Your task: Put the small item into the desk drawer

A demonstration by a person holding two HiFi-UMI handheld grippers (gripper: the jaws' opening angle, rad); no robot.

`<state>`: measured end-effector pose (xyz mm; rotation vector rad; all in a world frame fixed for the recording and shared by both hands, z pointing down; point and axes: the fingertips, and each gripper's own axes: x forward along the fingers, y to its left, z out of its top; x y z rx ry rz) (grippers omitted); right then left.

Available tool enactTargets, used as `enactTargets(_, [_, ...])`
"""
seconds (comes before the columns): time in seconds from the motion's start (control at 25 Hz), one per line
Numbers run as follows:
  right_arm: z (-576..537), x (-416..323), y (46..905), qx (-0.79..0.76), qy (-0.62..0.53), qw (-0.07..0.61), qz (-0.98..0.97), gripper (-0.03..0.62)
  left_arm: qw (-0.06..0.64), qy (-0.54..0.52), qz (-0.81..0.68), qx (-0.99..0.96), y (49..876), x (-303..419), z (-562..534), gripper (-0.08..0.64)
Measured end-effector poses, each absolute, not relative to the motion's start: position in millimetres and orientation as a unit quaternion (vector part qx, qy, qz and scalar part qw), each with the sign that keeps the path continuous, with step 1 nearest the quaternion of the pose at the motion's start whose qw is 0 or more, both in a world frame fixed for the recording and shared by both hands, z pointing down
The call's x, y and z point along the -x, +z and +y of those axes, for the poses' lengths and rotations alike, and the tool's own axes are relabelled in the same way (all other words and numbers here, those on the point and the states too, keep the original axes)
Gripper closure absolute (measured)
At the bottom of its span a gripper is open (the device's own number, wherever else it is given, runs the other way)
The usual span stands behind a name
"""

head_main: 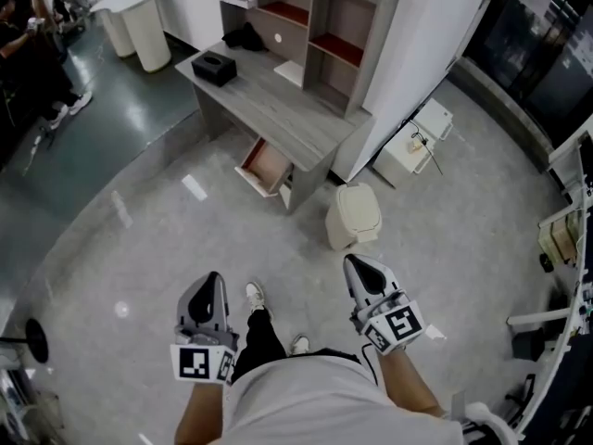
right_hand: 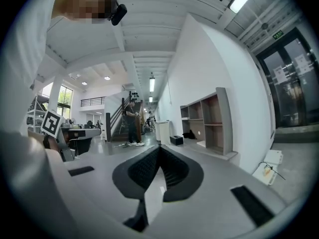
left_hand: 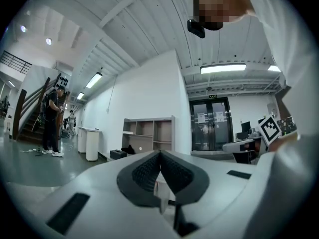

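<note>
Drawer (head_main: 265, 167) of the table (head_main: 278, 109) stands open, well ahead; my left hand-held gripper (head_main: 212, 280) and right hand-held gripper (head_main: 358, 263) are clenched, empty.

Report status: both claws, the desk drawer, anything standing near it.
Left claw shut, empty; right claw shut, empty. Desk drawer open, nothing in hand for it. Cream bin stands close beside the drawer.

Big open office or lab hall: polished grey floor (head_main: 139, 248), desk (head_main: 278, 109) with shelf unit (head_main: 324, 26) against white wall (left_hand: 144, 93), glass double doors (left_hand: 209, 123), staircase (left_hand: 27, 113), ceiling strip lights (left_hand: 223, 68).
</note>
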<state>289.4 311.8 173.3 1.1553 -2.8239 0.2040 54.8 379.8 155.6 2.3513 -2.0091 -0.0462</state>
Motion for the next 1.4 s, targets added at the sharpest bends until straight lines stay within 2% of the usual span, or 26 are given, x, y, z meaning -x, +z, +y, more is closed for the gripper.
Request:
enactTargets(0.64, [145.0,-96.3,146.0,-0.360,0.035,0.100,-0.927,0.571,0.060,0.014,-0.598,-0.799,196.9,98.8,186.5,0.541])
enactTargets(1.0, [103.1,-111.6,158.7,-0.416,0.056,0.117,-0.900,0.571,0.098,0.050,-0.569,-0.815,243.6,97.1,110.3,0.540])
enactTargets(1.24, [57.0,-119.7,176.4,-0.409,0.069,0.104,-0.904,0.571,0.090,0.095,-0.537,-0.833,277.0,72.0,60.7,0.539])
enactTargets(1.4, [18.6,-125.4,185.3,-0.394,0.081,0.098,-0.910,0.571,0.079,0.167,-0.504,-0.844,310.3,53.1,28.7,0.538])
